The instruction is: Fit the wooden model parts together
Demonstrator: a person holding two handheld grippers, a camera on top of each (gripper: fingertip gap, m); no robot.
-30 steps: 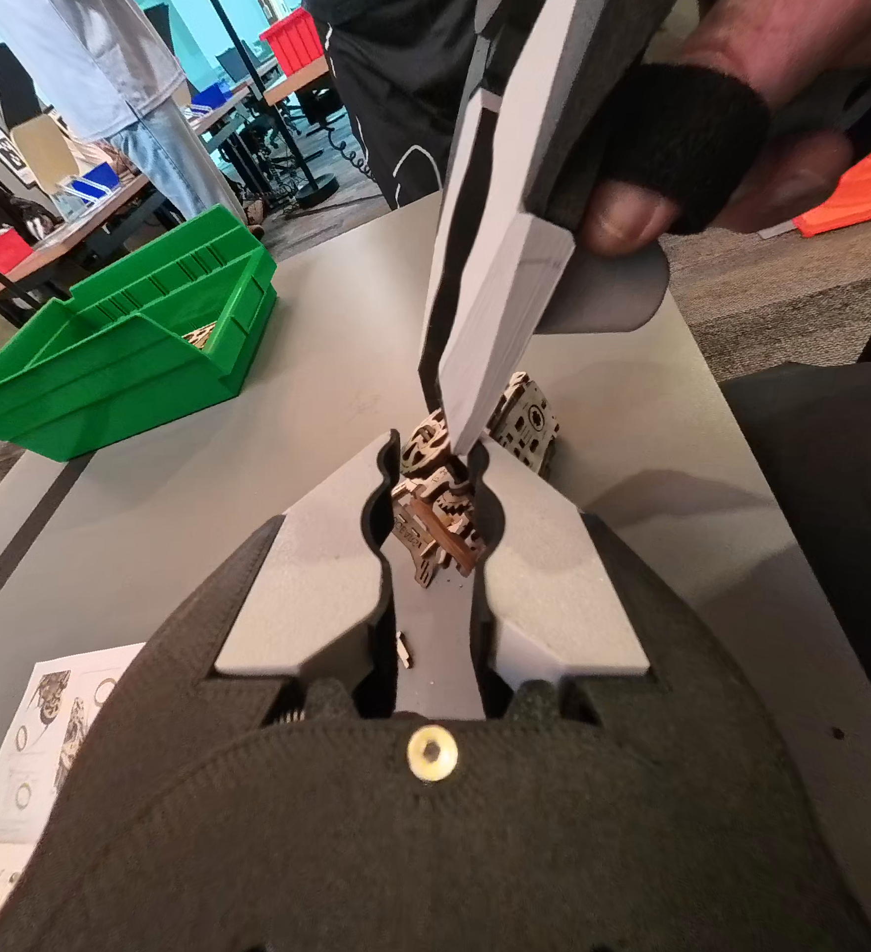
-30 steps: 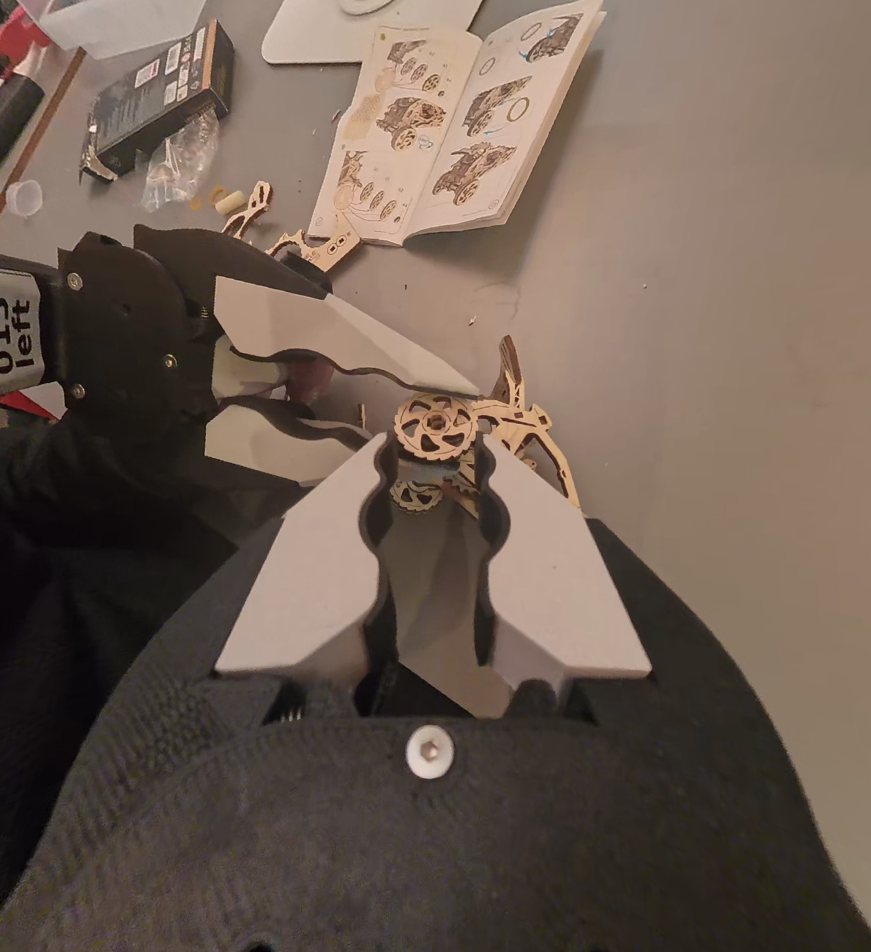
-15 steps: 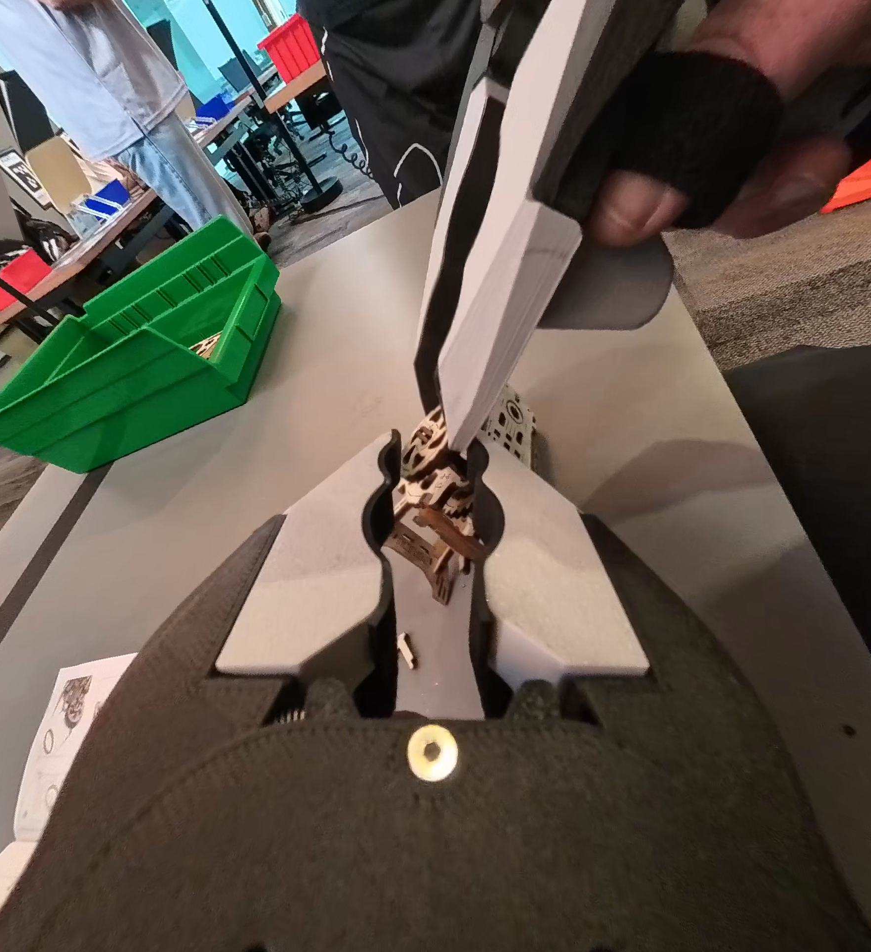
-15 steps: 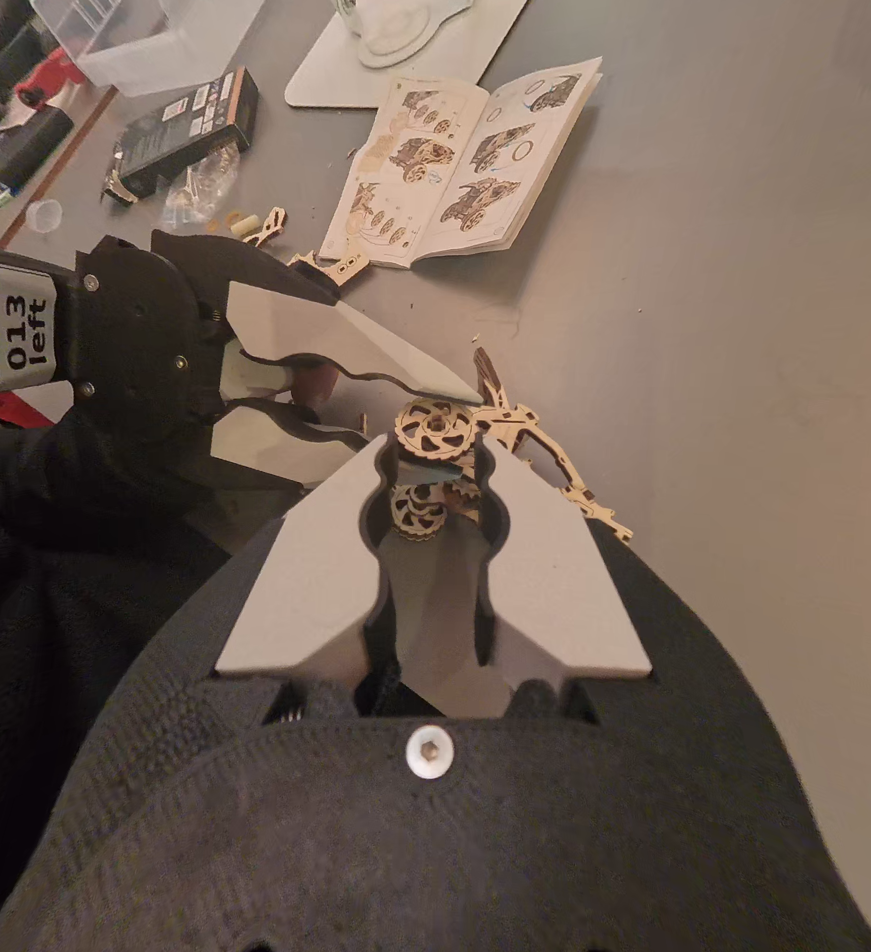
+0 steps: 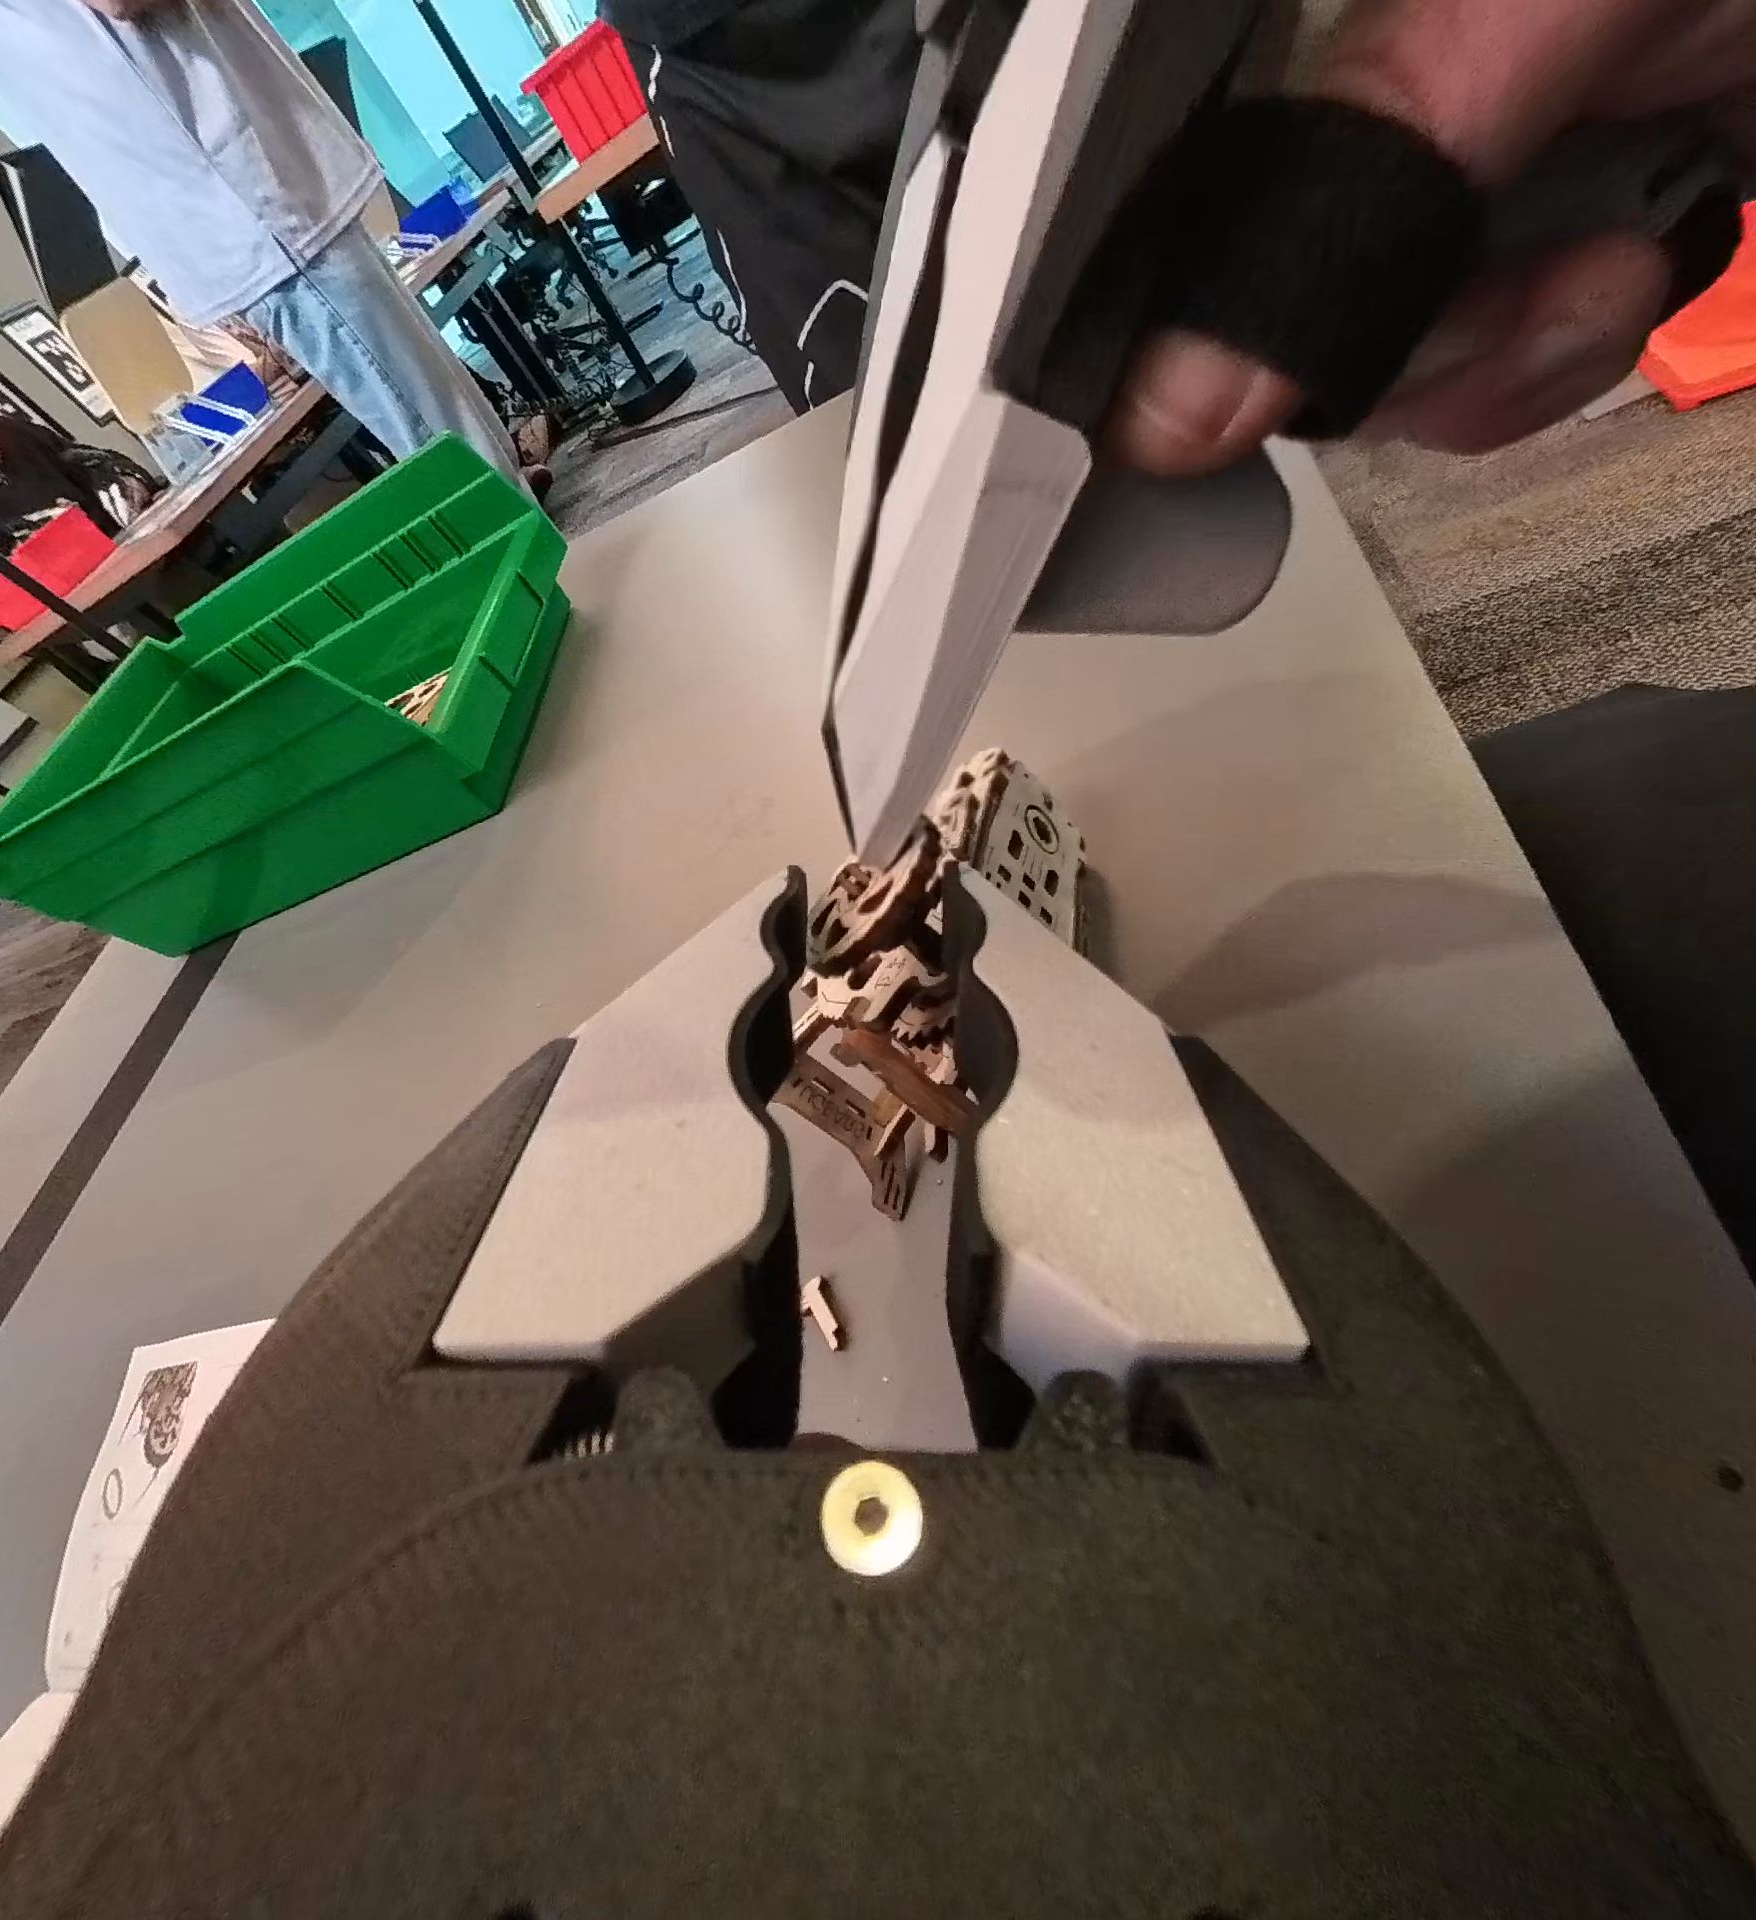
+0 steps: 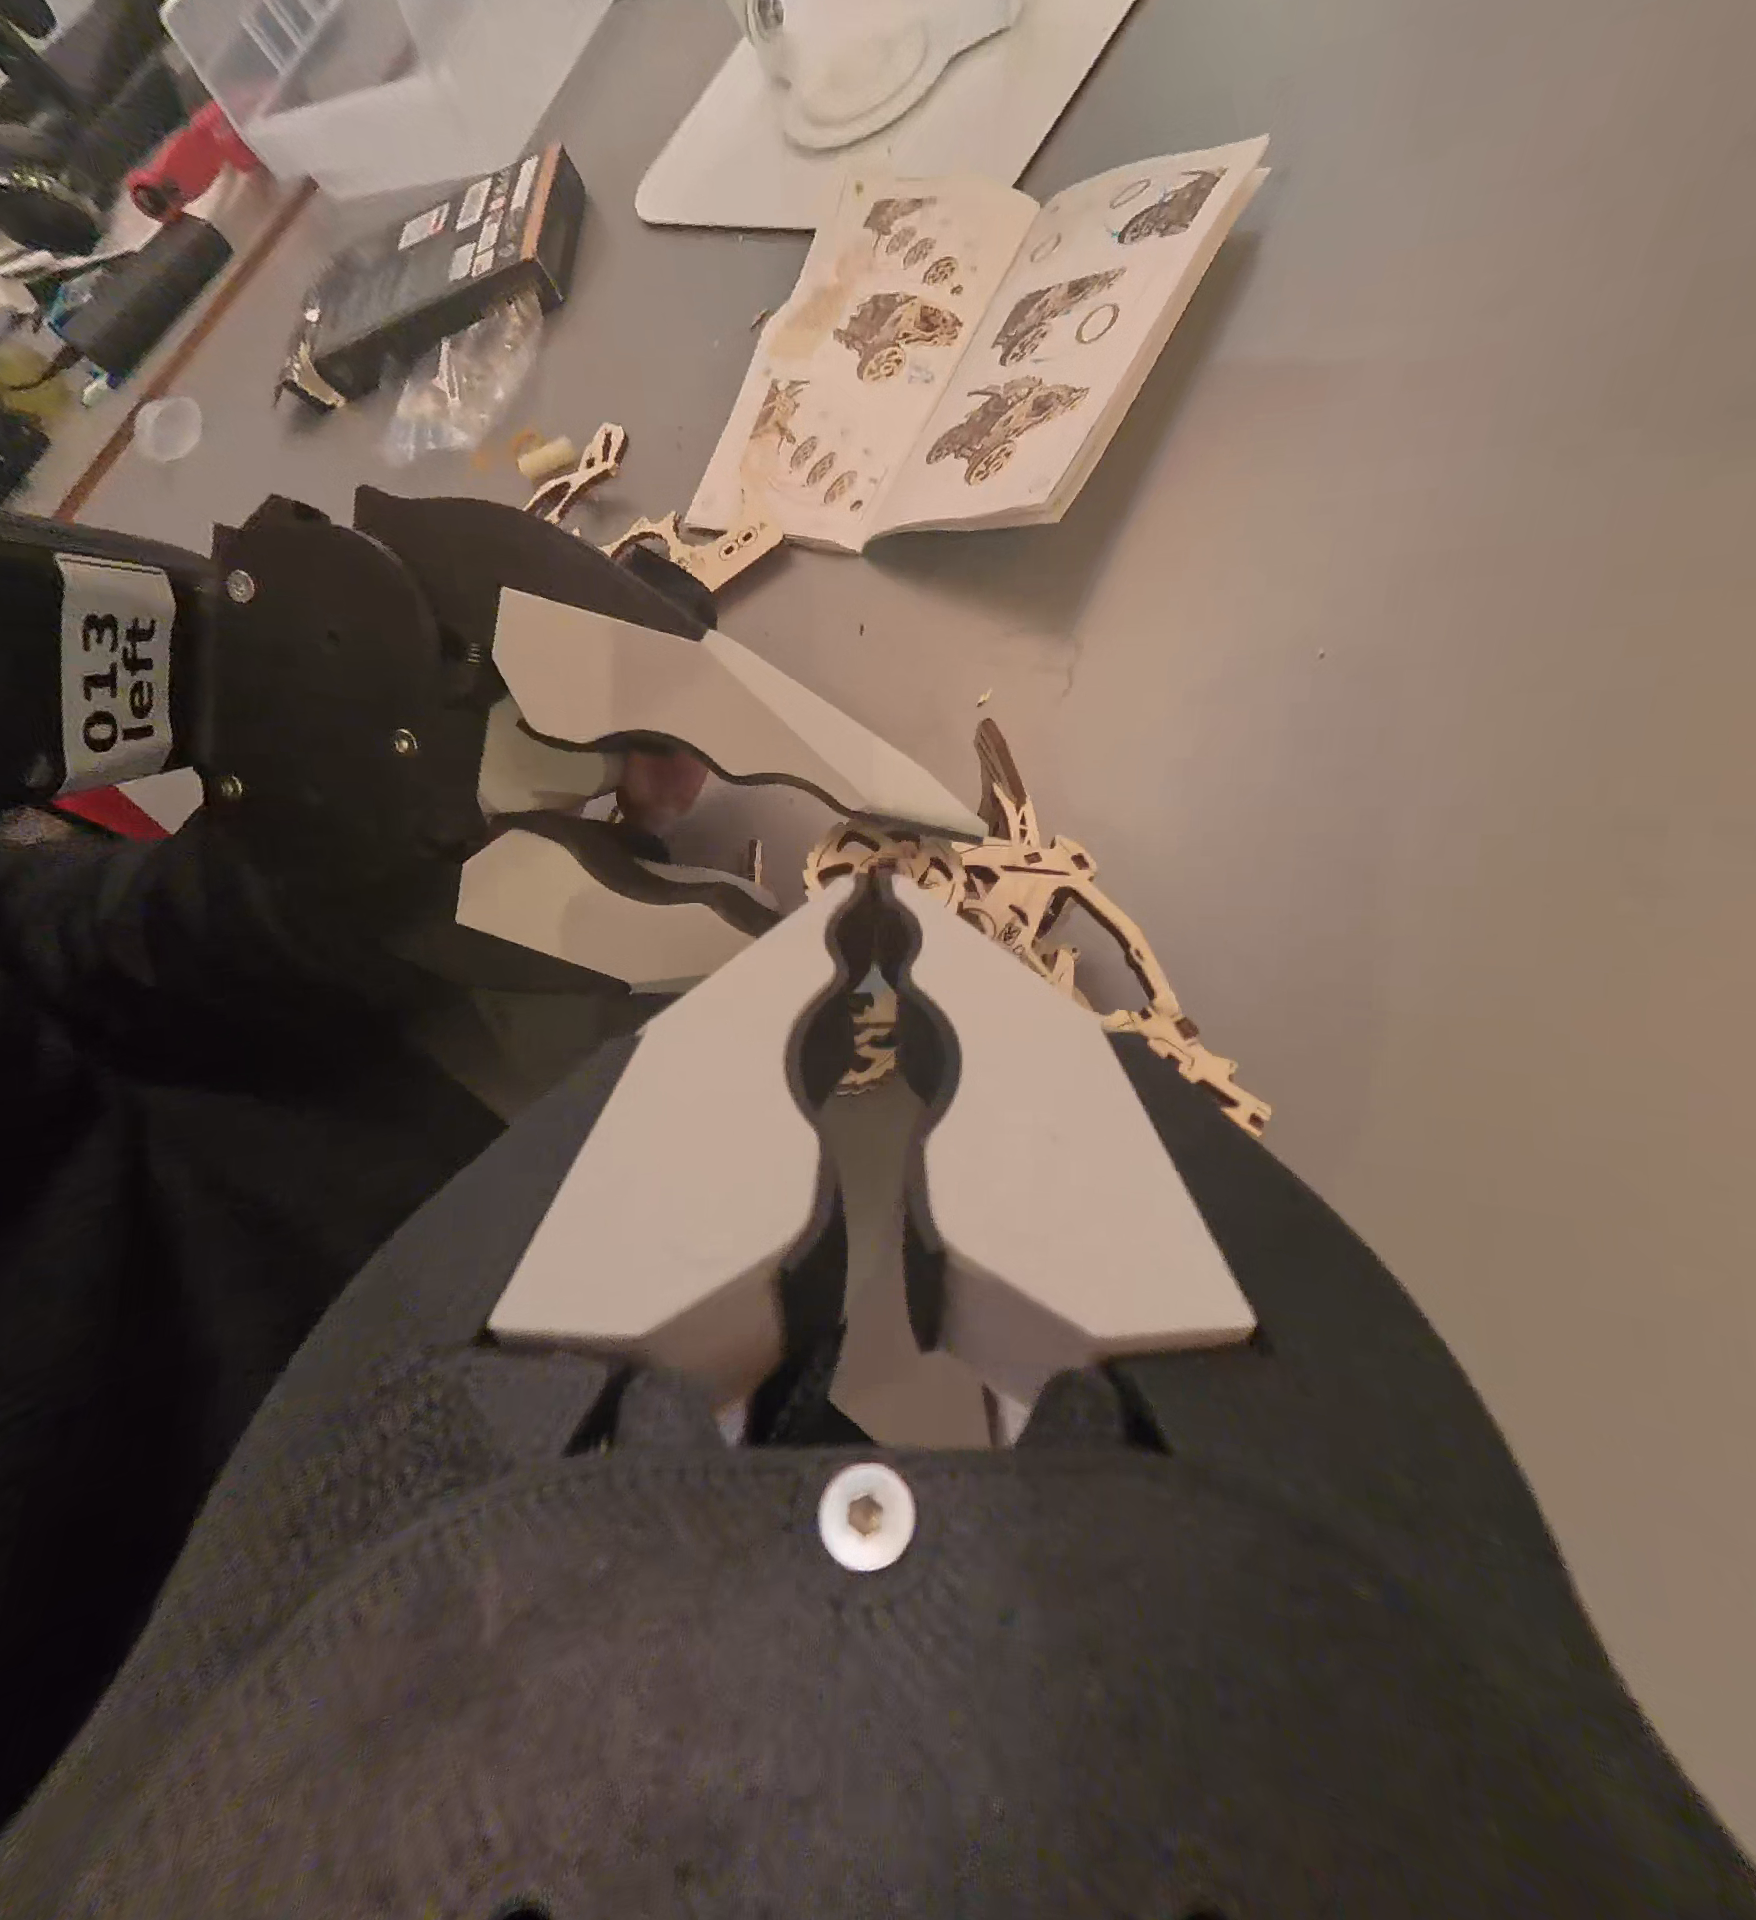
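Note:
A light wooden model frame [image 6: 1092, 935] with gears is held just above the grey table [image 6: 1476, 727]. My left gripper [image 5: 874, 896] is shut on it, with the model [image 5: 879, 1049] filling the gap between its jaws. In the right wrist view its upper finger [image 6: 728, 717] reaches in from the left. My right gripper [image 6: 874, 885] is shut on a gear wheel [image 6: 853, 854] at the top of the model. In the left wrist view it [image 5: 869, 831] comes down from above, held by a hand in a black glove.
A green bin [image 5: 261, 748] with wooden parts stands at the far left. A built wooden block [image 5: 1030, 862] sits behind the model. A small wooden bit [image 5: 822, 1314] lies under my left gripper. An open booklet [image 6: 978, 343], a black box [image 6: 448, 270] and loose wooden pieces [image 6: 583, 473] lie beyond. Less than 4 cm separates the two grippers' tips. My left tips are roughly 10 cm from the small wooden bit [image 5: 822, 1314].
My right gripper's jaws were open around the gear wheel and have closed on it. The model has tilted a little in my left gripper.

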